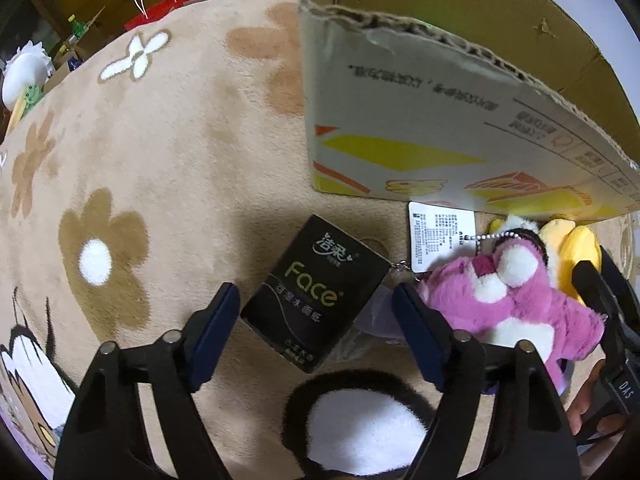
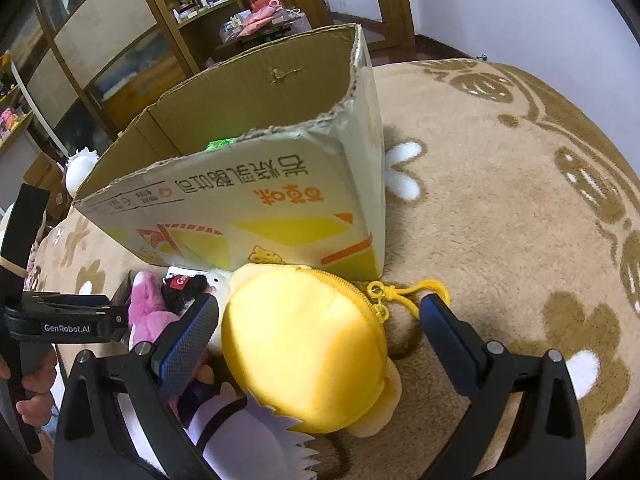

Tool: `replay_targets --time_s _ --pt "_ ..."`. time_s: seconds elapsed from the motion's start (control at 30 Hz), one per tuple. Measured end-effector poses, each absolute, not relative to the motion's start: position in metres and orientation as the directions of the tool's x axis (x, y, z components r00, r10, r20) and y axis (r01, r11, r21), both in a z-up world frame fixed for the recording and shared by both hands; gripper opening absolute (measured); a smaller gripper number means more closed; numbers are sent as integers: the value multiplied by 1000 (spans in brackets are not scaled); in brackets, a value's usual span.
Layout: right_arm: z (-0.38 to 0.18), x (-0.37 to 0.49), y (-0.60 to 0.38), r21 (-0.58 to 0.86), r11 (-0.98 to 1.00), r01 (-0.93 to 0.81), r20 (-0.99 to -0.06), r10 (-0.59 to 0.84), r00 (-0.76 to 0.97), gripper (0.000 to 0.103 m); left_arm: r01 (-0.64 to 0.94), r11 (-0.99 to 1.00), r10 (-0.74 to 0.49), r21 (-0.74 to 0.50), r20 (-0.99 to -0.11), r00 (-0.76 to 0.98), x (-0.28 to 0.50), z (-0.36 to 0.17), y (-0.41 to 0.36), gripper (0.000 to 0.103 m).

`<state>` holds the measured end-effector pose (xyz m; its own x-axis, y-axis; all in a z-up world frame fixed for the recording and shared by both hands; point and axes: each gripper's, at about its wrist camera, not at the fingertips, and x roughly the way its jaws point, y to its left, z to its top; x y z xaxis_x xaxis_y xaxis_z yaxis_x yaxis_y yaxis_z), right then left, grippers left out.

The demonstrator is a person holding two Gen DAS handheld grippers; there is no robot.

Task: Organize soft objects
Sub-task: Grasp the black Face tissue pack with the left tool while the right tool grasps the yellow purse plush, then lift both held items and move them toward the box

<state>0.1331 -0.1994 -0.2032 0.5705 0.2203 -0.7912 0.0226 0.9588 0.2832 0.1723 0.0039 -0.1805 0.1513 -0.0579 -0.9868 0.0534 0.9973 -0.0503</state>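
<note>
A black "Face" tissue pack [image 1: 316,294] lies on the beige flowered rug between the fingers of my open left gripper [image 1: 320,320]. A pink plush bear [image 1: 516,300] with a paper tag lies just right of it and also shows in the right wrist view [image 2: 150,312]. A black-and-white plush [image 1: 360,424] lies under the left gripper. A yellow plush pouch [image 2: 304,344] with a zipper and yellow clip lies between the fingers of my open right gripper [image 2: 320,320]. An open cardboard box [image 1: 440,128] [image 2: 248,200] stands right behind the toys, with something green inside.
A white and purple plush [image 2: 256,428] lies under the right gripper. A red paper bag [image 1: 156,8] and a white plush bird [image 1: 22,76] sit past the rug's far left edge. Wooden shelves [image 2: 120,40] stand behind the box. Open rug [image 2: 520,200] lies to the right.
</note>
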Motion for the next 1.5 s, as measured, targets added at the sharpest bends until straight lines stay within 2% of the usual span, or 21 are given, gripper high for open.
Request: replay_targets --time_s 0.03,0.1,0.27,0.33,0.4,0.6,0.9,1.2,1.5 --pt "-203 133 -198 285 958 19 -791 224 569 103 54 997 -59 -52 -986 153 173 -181 4 72" --pt "-203 132 -195 293 956 10 -793 237 562 103 57 997 -60 -52 -986 155 173 -181 6 62" --pt "-207 133 -191 305 952 -5 -803 260 536 103 58 997 -54 -45 -986 160 170 -180 9 61" --pt "-208 134 -192 301 954 1 -811 256 526 97 65 997 -39 -29 -985 170 168 -179 7 60" --pt "-210 134 -194 315 949 0 -816 270 511 84 75 997 -31 -17 -983 181 165 -176 3 60" --pt "-209 132 -192 295 955 -11 -823 260 506 80 98 995 -13 9 -975 222 155 -163 -9 60" --pt "-195 124 -189 266 964 -21 -813 236 532 78 89 996 -14 14 -952 305 138 -133 -5 60" --pt "-164 106 -201 286 958 -3 -759 229 609 78 67 998 -29 -1 -908 417 121 -103 6 60" --pt "-115 87 -216 324 946 -7 -637 224 737 78 70 997 -61 -19 -751 657 99 -47 8 60"
